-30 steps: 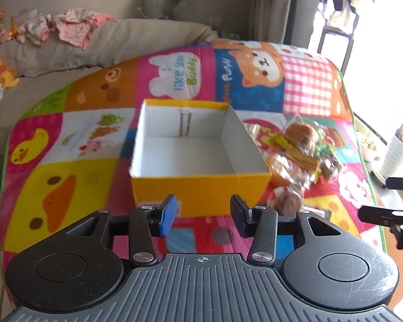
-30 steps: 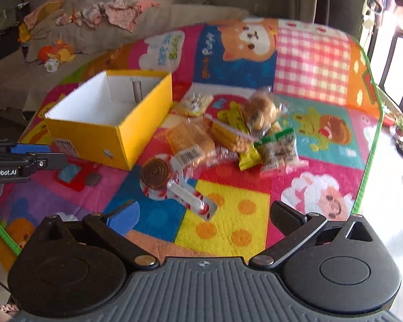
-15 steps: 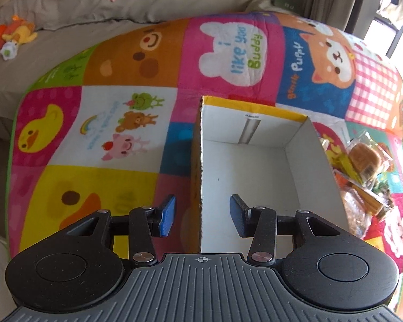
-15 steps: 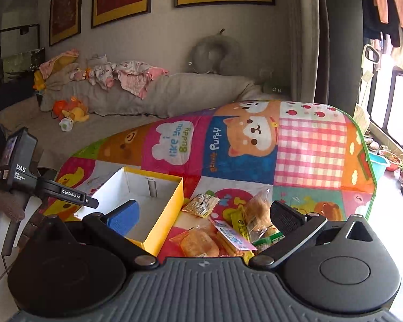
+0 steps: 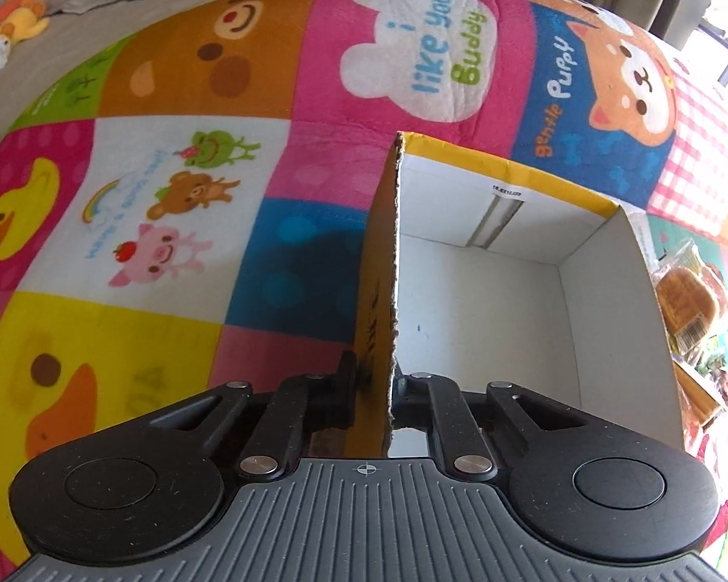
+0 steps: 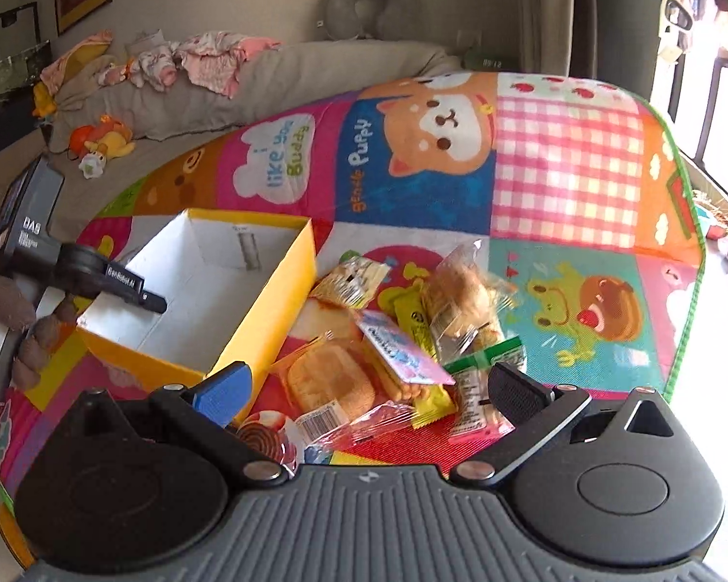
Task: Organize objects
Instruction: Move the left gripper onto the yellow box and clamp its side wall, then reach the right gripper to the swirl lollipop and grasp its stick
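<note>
A yellow cardboard box (image 5: 606,300) with a white inside stands empty on the patchwork mat. My left gripper (image 5: 376,383) is shut on the box's left wall, one finger outside and one inside. In the right wrist view the box (image 6: 267,310) sits at left with the left gripper (image 6: 121,286) on its near-left wall. My right gripper (image 6: 369,388) is open and empty, hovering over a pile of wrapped snacks (image 6: 412,339): a bread bun pack (image 6: 330,378), a pink packet (image 6: 403,354), a yellow bar (image 6: 420,334) and a spiral lollipop (image 6: 262,436).
The colourful cartoon mat (image 6: 558,169) covers the surface and ends at a green edge on the right (image 6: 679,339). A grey sofa with clothes and soft toys (image 6: 170,63) lies behind. More snack packs (image 5: 689,300) show right of the box in the left wrist view.
My left gripper moved in over the box's left wall and closed on it. My right gripper dropped lower, toward the snack pile, still open.
</note>
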A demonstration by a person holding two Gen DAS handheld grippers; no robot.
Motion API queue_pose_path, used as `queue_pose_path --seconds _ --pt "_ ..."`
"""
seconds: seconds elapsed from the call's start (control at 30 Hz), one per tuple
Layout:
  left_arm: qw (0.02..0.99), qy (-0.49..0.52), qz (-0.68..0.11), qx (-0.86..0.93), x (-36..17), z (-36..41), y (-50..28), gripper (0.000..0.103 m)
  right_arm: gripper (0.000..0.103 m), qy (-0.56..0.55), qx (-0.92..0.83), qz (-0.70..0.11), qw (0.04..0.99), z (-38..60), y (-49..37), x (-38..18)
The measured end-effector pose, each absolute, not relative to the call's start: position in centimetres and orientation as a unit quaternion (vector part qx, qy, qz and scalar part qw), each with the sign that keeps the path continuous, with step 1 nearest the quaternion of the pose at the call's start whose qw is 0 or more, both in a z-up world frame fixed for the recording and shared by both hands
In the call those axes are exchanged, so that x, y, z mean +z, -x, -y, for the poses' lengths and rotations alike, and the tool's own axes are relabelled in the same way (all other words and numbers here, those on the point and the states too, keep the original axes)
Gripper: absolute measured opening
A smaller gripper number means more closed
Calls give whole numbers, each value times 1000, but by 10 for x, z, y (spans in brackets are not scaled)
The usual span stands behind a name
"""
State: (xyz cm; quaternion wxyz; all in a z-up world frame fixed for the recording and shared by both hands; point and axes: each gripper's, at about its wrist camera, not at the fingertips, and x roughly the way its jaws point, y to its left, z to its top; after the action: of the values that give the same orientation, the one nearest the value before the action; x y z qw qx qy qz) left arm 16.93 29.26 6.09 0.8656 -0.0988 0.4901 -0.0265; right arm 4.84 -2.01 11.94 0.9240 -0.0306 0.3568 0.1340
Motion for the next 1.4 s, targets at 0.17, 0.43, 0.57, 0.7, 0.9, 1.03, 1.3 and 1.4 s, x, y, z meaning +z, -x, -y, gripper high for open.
queue_pose_path --seconds 0.17,0.43,0.57,0.7,0.9,1.03,1.3,1.4 --pt "865 73 -494 -45 58 -296 -161 11 103 50 157 -376 912 12 -50 97" --pt "866 47 -495 -49 52 -293 -155 11 100 74 209 -397 891 -8 -45 72" --pt "864 46 -498 -50 53 -291 -154 11 89 131 237 -399 876 -34 -35 59" --pt "861 62 -503 -43 53 -294 -153 11 73 169 234 -402 869 -52 -31 45" --pt "860 83 -502 -32 53 -296 -151 11 54 146 171 -425 877 -27 -49 41" --pt "859 89 -503 -28 53 -295 -152 11 56 110 165 -385 901 2 -56 73" --pt "860 88 -502 -27 53 -294 -149 11 75 132 84 -334 929 16 -127 101" --pt "861 90 -500 -28 52 -295 -147 11 75 112 129 -348 922 8 -134 92"
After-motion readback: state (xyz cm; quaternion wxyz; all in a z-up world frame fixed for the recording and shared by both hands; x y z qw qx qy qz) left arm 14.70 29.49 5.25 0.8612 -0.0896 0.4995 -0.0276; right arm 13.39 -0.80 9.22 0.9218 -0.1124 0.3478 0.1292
